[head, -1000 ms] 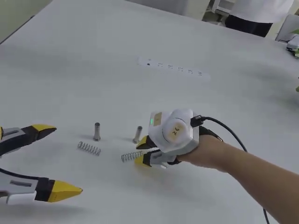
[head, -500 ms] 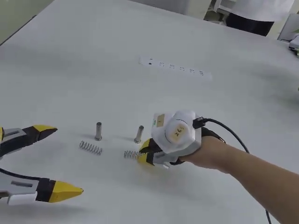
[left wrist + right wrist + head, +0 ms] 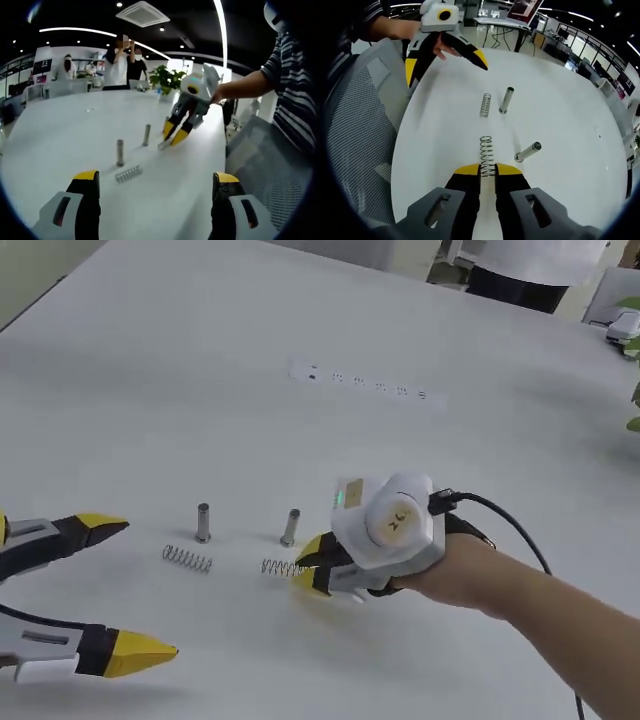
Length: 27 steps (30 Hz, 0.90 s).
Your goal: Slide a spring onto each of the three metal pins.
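Two short metal pins stand upright on the white table, one on the left [image 3: 203, 522] and one on the right [image 3: 290, 527]. A loose spring [image 3: 188, 559] lies just in front of the left pin. My right gripper [image 3: 308, 567] is shut on one end of a second spring [image 3: 278, 566], which points left, low over the table, just in front of the right pin. In the right gripper view that spring [image 3: 487, 150] sticks straight out from the jaws, with the nearer pin [image 3: 527, 151] to its right. My left gripper [image 3: 125, 588] hangs open at the lower left, holding nothing.
A white power strip [image 3: 365, 383] lies farther back on the table [image 3: 150, 360]. A black cable [image 3: 500, 530] trails from the right gripper. People stand beyond the far edge, near a potted plant [image 3: 167, 77].
The right gripper has rolled a little and brought the held spring flatter, its free end slightly nearer the right pin's base. The left gripper stays open in place.
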Available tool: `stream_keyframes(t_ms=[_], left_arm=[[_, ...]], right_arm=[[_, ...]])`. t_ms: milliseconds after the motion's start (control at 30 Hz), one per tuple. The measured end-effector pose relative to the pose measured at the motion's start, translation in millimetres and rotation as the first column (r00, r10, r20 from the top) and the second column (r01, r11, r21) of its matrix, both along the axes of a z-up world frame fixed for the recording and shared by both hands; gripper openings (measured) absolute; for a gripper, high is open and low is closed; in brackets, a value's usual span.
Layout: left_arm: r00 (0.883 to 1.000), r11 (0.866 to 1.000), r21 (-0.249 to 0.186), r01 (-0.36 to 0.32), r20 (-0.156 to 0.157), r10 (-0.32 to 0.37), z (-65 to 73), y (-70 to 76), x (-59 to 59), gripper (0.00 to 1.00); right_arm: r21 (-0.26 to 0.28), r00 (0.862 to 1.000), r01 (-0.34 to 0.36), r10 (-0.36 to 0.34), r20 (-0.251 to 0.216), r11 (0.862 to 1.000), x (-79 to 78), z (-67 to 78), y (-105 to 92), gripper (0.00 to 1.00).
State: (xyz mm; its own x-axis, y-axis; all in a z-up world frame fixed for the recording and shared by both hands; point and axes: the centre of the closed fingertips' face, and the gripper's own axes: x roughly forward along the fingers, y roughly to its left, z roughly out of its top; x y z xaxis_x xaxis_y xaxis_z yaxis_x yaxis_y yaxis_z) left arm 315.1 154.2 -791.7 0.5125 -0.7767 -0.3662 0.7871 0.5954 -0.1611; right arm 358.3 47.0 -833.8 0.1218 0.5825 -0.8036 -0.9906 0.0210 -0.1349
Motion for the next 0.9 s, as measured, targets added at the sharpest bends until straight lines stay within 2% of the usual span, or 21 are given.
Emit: stream_keyframes(t_ms=[267,400,467,533,667,900], left_arm=[[0.999,0.998,-0.014,0.053,-0.005,-0.053,4.8,-14.4,-1.7,0.81],[0.994,0.993,-0.046,0.109,-0.015,-0.109,10.0,-28.0,-4.7,0.71],[0.99,0.99,-0.034,0.14,-0.011,-0.141,10.3,-36.5,-5.9,0.69],[0.987,0.987,-0.021,0.162,-0.012,-0.163,8.4,-43.6,-4.2,0.68],[0.98,0.98,-0.03,0.196,-0.008,-0.196,9.8,-58.1,-0.6,0.64],[0.972,0.971,-0.031,0.236,0.004,-0.236,13.5,-71.4,6.0,0.57]], right_arm=[[-0.001,0.999,-0.027,0.027,0.04,1.0,-5.6,14.0,-6.1,0.08],[0.013,0.998,-0.031,0.03,0.05,0.999,-10.2,21.1,-5.3,0.08],[0.018,0.998,-0.034,0.033,0.052,0.999,-13.9,23.2,-4.4,0.08],[0.015,0.998,-0.041,0.04,0.055,0.999,-17.2,22.9,-4.2,0.08],[0.009,0.997,-0.05,0.05,0.058,0.999,-22.3,23.3,-6.4,0.08],[0.014,0.997,-0.049,0.048,0.061,0.999,-23.9,28.0,-8.7,0.08]])
